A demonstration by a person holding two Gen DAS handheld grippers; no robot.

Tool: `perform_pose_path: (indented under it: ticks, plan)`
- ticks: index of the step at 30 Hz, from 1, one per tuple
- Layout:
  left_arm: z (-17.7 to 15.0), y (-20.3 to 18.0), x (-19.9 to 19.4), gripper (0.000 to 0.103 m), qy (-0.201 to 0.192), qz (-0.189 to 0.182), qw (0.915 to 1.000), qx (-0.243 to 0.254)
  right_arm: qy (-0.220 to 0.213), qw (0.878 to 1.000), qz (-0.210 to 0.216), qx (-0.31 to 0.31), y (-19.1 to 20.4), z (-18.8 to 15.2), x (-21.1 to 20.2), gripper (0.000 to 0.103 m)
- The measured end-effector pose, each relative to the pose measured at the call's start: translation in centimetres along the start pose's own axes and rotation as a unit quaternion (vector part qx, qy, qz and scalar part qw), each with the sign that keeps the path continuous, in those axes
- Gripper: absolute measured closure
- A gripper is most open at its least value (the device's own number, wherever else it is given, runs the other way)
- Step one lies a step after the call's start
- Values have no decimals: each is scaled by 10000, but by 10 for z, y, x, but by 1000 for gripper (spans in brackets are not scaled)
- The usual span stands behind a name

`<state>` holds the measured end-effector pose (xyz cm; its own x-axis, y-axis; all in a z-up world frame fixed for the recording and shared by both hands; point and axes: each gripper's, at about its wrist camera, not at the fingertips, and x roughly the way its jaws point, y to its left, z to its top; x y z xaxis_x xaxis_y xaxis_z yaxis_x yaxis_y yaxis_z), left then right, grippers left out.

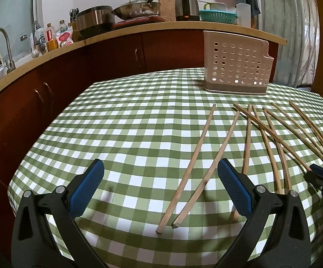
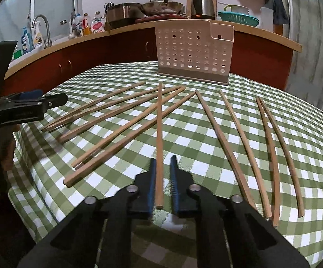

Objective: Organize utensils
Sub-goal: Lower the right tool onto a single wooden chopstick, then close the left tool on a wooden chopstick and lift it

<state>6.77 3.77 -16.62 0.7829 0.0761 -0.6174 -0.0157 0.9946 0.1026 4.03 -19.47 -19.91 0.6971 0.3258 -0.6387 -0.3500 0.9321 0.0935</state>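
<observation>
The right tongs [image 2: 162, 167] are pinching one chopstick [image 2: 159, 134] above the checked bench [image 2: 262, 102]. The left tongs [image 1: 161, 178] are hovering spread wide over two other chopsticks [image 1: 197, 160]. The perforated holder [image 2: 195, 51] is standing at the far edge.

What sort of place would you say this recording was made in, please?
Most likely a home kitchen: a counter with a sink tap, a wok and an electric kettle runs behind the checked table.
</observation>
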Motion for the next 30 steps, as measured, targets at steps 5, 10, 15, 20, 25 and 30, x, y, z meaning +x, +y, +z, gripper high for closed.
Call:
perform_pose_path:
  ticks: [5,10,15,20,25,30]
  plan:
    - [-2,1,3,6,26,-12,10000,-33,-117,9998,-161,102,-5,0,-6,96]
    - [-5,7,11,17,166,-24,9998,-69,-199,9991,-294,227,-15,0,-10,96]
    - [-3,14,20,29,349,-231,9990,-172,-202,9991,-284,228,-15,1,-10,96]
    - [-3,13,30,42,511,-331,9979,211,-199,9992,-272,221,-14,2,-11,96]
    - [-5,10,30,43,526,-549,9962,430,-169,9993,-258,229,-14,2,-9,96]
    - [-5,7,27,43,507,-530,9961,495,-161,9993,-255,234,-13,2,-8,96]
